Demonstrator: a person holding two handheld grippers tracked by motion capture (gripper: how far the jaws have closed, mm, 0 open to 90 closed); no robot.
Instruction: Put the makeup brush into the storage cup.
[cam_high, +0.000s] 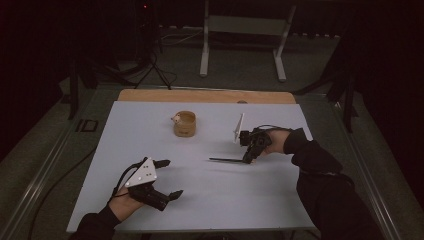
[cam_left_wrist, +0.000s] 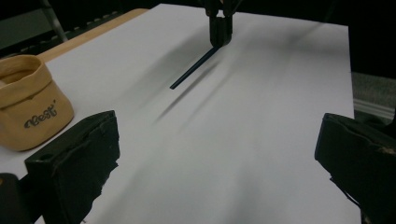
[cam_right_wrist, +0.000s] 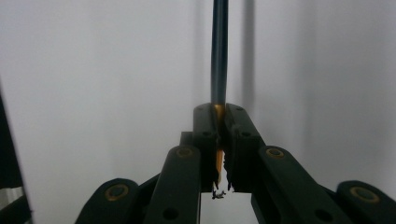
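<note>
your right gripper (cam_right_wrist: 217, 140) is clamped on the sharpened end of the pencil (cam_high: 226, 160), so its long shaft juts out low over the white table (cam_high: 150, 130). your left gripper (cam_high: 166, 177) waits with jaws wide, near the tan pouch (cam_high: 184, 124).

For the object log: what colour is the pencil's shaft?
Dark blue; the pencil shows best in the right gripper view.
</note>
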